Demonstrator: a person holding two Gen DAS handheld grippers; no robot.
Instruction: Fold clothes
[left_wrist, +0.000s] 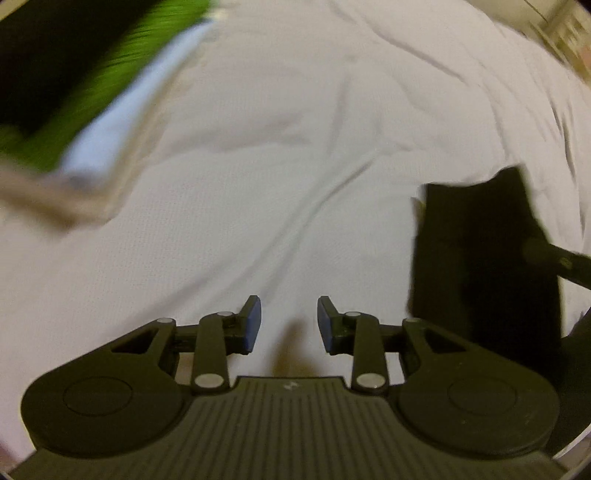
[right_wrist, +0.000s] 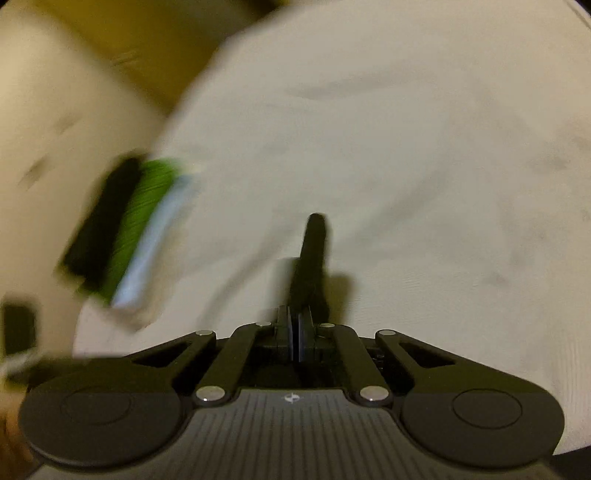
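Black cloth pinched in my right gripper, left gripper open and empty at nine o'clock: thin hold may slip.

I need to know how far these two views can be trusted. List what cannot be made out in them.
- Black cloth, left wrist view: its right side is covered by the right gripper's arm and cut by the edge; the kind of garment is unclear.
- Same cloth, right wrist view: seen edge-on in the shut right gripper, so its shape is hidden.
- Stack of clothes, both views: motion blur hides the number of items.
- Left gripper: open, empty.
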